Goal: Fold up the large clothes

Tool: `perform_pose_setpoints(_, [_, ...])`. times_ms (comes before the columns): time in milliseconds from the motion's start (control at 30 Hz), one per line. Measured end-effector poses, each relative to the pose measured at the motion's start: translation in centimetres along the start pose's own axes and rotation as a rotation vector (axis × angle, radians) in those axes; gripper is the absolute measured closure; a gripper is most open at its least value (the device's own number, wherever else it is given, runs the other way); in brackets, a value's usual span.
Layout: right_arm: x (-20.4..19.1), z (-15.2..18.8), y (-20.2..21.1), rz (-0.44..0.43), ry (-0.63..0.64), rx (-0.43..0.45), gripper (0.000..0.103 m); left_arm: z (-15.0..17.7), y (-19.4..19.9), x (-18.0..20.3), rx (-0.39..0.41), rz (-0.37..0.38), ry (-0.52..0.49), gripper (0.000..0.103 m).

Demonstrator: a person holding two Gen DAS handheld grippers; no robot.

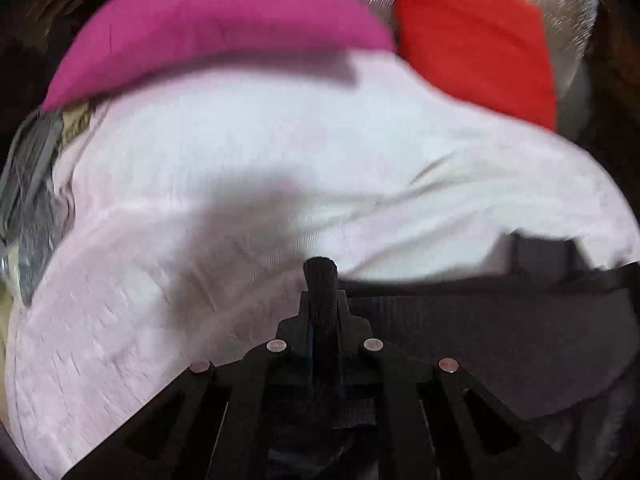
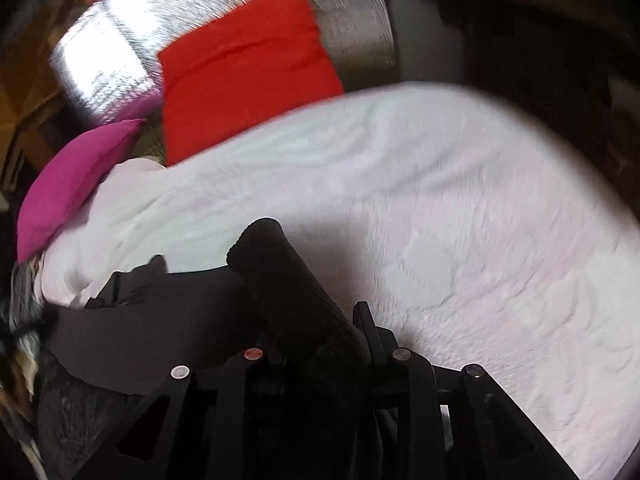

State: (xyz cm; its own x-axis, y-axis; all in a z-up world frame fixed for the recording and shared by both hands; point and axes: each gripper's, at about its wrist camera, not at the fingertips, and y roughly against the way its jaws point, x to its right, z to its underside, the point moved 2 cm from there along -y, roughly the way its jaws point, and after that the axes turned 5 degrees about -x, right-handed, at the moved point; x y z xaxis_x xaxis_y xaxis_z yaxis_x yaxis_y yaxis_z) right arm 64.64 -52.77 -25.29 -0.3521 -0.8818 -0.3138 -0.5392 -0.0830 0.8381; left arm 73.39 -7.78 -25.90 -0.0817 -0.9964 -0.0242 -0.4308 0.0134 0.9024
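Observation:
A dark grey garment (image 1: 480, 328) lies flat on a pale pink bedspread (image 1: 240, 140), blurred by motion. My left gripper (image 1: 320, 268) points steeply down at the garment's left corner. Its fingers are pressed together, shut on the cloth's edge. In the right wrist view the same garment (image 2: 160, 312) spreads to the left of my right gripper (image 2: 304, 276). That gripper's ribbed fingers (image 2: 280, 272) stand close together on the garment's right edge. The cloth between the pads is hidden by the fingers.
A magenta pillow (image 1: 208, 28) and a red pillow (image 1: 472, 44) lie at the far side of the bedspread (image 2: 480, 220). A silver reflective sheet (image 2: 120, 48) is behind them. Grey crumpled cloth (image 1: 32, 184) hangs at the left edge. The bed drops into darkness (image 2: 540, 60) at the right.

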Motion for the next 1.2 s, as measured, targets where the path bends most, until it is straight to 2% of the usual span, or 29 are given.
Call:
perform_pose_setpoints(67, [0.6,-0.3,0.6,-0.065,-0.066,-0.008,0.04,0.5,0.2,-0.2,0.014,0.006,0.016,0.088])
perform_pose_setpoints(100, [1.1,-0.1,1.2,-0.1,-0.102,0.0,0.037,0.7,0.9,-0.6,0.028,0.019,0.029,0.085])
perform_pose_setpoints(167, [2.2,0.3,3.5,-0.205,-0.181,0.039,0.034,1.4,2.7,-1.4,0.046,0.049,0.048,0.062])
perform_pose_setpoints(200, [2.8,0.9,4.8,-0.237,-0.208,0.064,0.031,1.6,3.4,-1.7,0.055,0.05,0.055,0.055])
perform_pose_setpoints(267, [3.4,2.1,7.4,-0.269,-0.224,0.115,0.021,3.1,6.4,-2.6,0.108,0.045,0.073,0.049])
perform_pose_setpoints(400, [3.5,5.9,11.7,-0.297,-0.192,0.157,0.021,7.8,12.0,-3.3,0.171,0.016,0.062,0.04])
perform_pose_setpoints(433, [3.1,6.9,12.4,-0.286,-0.172,0.154,0.021,9.3,13.2,-3.0,0.176,0.02,0.051,0.04])
perform_pose_setpoints(533, [1.0,10.0,14.0,-0.226,-0.105,0.158,0.021,14.7,15.9,-1.6,0.178,0.038,0.034,0.03])
perform_pose_setpoints(633, [-1.5,12.4,15.3,-0.195,-0.038,0.16,0.022,19.7,16.8,0.6,0.171,0.055,0.028,0.029])
perform_pose_setpoints(700, [-3.8,14.1,15.4,-0.176,0.018,0.158,0.029,21.1,16.2,1.3,0.148,0.032,0.044,0.029])
perform_pose_setpoints(733, [-4.7,14.9,15.2,-0.16,0.044,0.151,0.032,21.8,15.0,1.5,0.112,0.034,0.057,0.029])
perform_pose_setpoints(800, [-5.6,16.2,13.9,-0.13,0.068,0.12,0.032,22.4,13.5,1.5,0.054,0.029,0.067,0.028])
perform_pose_setpoints(867, [-5.6,17.8,10.8,-0.057,0.073,0.021,0.032,22.6,13.2,1.6,0.059,0.021,0.051,0.027])
perform_pose_setpoints(967, [-7.2,18.5,10.8,0.025,0.193,0.049,0.032,22.4,14.1,1.7,0.057,0.019,0.035,0.027])
perform_pose_setpoints(1000, [-7.6,18.2,11.4,-0.003,0.185,0.048,0.033,22.4,14.6,1.6,0.069,0.033,0.041,0.027])
perform_pose_setpoints(1033, [-7.7,17.9,12.2,-0.08,0.146,0.074,0.033,22.3,15.0,1.5,0.077,0.037,0.046,0.027])
perform_pose_setpoints(1100, [-8.3,17.1,13.3,-0.167,0.112,0.122,0.033,22.1,15.7,1.4,0.098,0.023,0.048,0.027])
perform_pose_setpoints(1200, [-10.7,15.9,13.4,-0.218,0.151,0.158,0.033,21.7,16.6,1.4,0.149,-0.027,0.038,0.027])
